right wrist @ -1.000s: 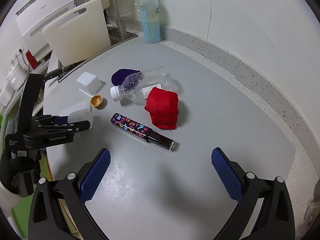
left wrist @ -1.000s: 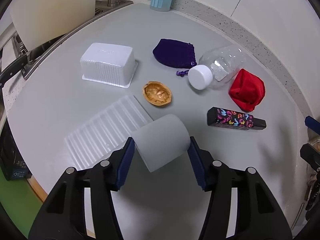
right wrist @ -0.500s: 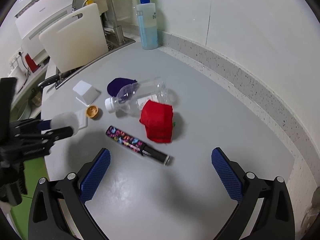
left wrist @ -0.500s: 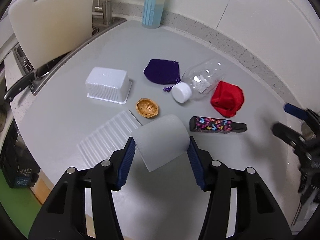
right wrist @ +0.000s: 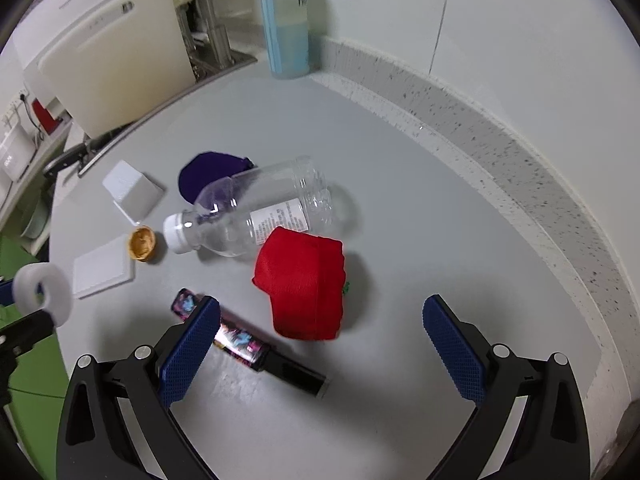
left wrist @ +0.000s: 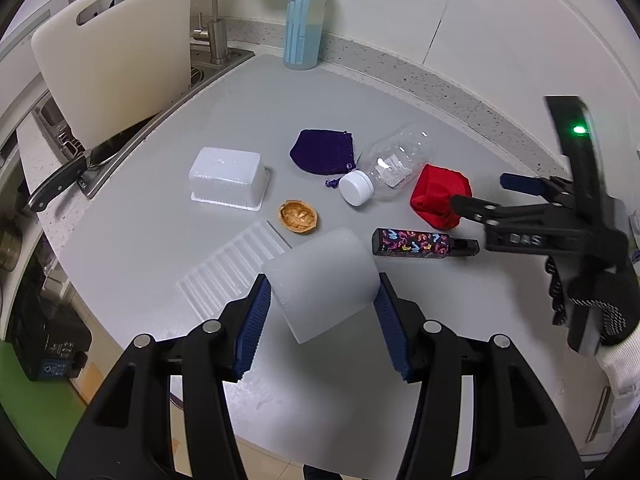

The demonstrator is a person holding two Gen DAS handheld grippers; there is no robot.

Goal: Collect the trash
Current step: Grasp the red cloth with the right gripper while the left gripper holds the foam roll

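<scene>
Foam roll (left wrist: pixel 320 280) (still clamped) now higher; right tool (right wrist: pixel 320 344) nearer.

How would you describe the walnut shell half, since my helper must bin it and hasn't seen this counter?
On the grey counter, look just in front of the upturned white plastic tub, left of the clear bottle. The walnut shell half is the only small, golden-brown, hollow cup among white plastics.

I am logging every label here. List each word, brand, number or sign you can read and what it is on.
"DAS": on the right hand-held gripper, its black body; more letters may be hidden.
"ho": cut-off start of a word on the blue liquid bottle.
Recycling-type symbol: on the black box below the counter; its text is too small.
Clear plastic bottle: label print too small to read.
</scene>
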